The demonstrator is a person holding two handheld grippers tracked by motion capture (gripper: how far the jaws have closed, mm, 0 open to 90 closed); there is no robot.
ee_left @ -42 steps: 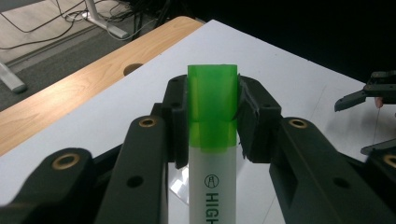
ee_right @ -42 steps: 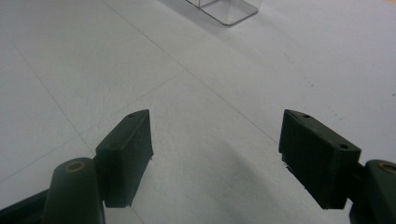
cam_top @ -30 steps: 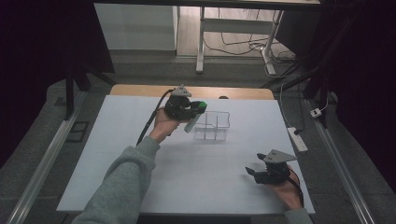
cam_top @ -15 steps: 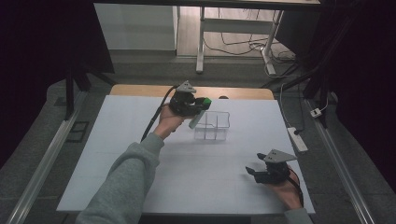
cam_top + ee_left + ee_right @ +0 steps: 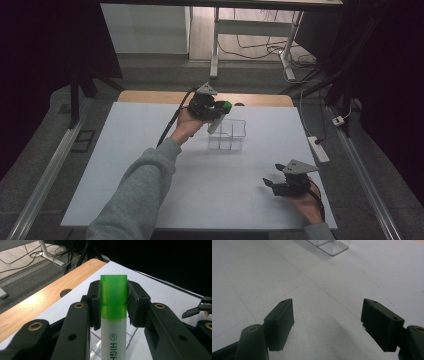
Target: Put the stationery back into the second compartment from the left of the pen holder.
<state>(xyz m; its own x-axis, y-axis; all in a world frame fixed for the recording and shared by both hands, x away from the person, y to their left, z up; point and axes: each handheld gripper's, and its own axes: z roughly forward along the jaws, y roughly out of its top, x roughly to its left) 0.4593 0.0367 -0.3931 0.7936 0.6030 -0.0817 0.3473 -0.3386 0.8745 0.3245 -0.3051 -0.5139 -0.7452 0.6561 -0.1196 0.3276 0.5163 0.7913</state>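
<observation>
A highlighter [image 5: 113,315] with a green cap and a white barrel is held clenched between the black jaws of the left tongs [image 5: 113,298], the cap being pinched from both sides and the printed barrel running down between the jaws toward the camera. In the high view the left tongs [image 5: 220,111] are seen raised at the far side of the white counter [image 5: 150,165], gripped by a hand [image 5: 186,125] that extends from a grey sleeve [image 5: 135,200], with a black cable [image 5: 170,125] trailing back from them. The highlighter [image 5: 218,118] is tilted there, green cap uppermost, its lower end reaching down at the near-left edge of a clear plastic organiser [image 5: 229,134] divided into compartments; which compartment lies under it cannot be told. Part of that clear organiser [image 5: 132,333] is also seen beneath the barrel in the left gripper view, and a strip of bare wood [image 5: 50,297] with a round hole is visible along the far edge of the counter. The right tongs [image 5: 272,183] are held low over the near right part of the counter, well apart from the organiser, topped by a grey three-cornered plate [image 5: 299,166]. In the right gripper view the right tongs [image 5: 328,322] are released, the jaws spread wide with nothing between them, above the white surface [image 5: 324,290], and a corner of the organiser [image 5: 329,246] is seen at the top edge.
</observation>
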